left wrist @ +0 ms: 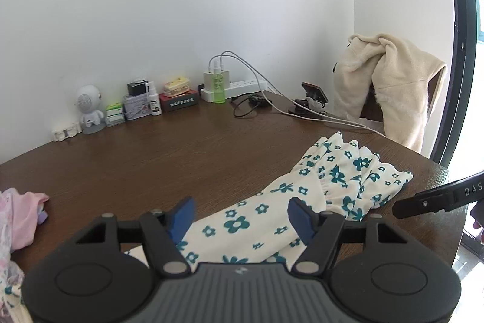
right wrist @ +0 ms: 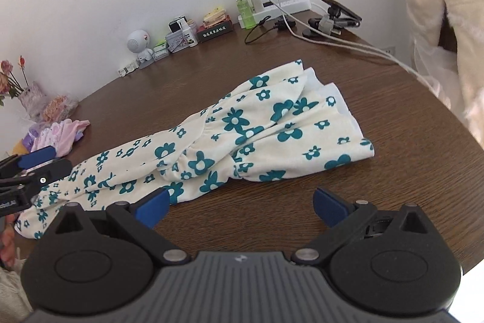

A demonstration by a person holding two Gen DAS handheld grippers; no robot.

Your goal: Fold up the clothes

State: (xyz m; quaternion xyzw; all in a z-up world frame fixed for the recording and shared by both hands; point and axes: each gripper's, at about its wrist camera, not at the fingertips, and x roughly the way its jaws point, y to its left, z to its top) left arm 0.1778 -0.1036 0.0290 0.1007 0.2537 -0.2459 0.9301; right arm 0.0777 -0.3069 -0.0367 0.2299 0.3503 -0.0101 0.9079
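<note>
A cream dress with teal flowers (right wrist: 230,135) lies bunched lengthwise on the brown wooden table (right wrist: 378,99), skirt end toward the far right. In the left wrist view the dress (left wrist: 332,174) runs from under my left gripper (left wrist: 240,215) to the right. That gripper is open, its blue pads straddling the narrow end of the dress just above the cloth. My right gripper (right wrist: 242,203) is open over bare table at the dress's near edge; its left fingertip (right wrist: 152,203) is close to the cloth. The left gripper (right wrist: 33,162) shows at the left edge of the right wrist view.
A pile of pink clothes (left wrist: 21,217) lies at the table's left. Along the back wall stand a small white robot figure (left wrist: 89,108), boxes, spray bottles (left wrist: 218,87), a power strip (left wrist: 242,88) with cables, and a phone stand (left wrist: 311,100). A cream fleece (left wrist: 393,87) hangs over a chair at the right.
</note>
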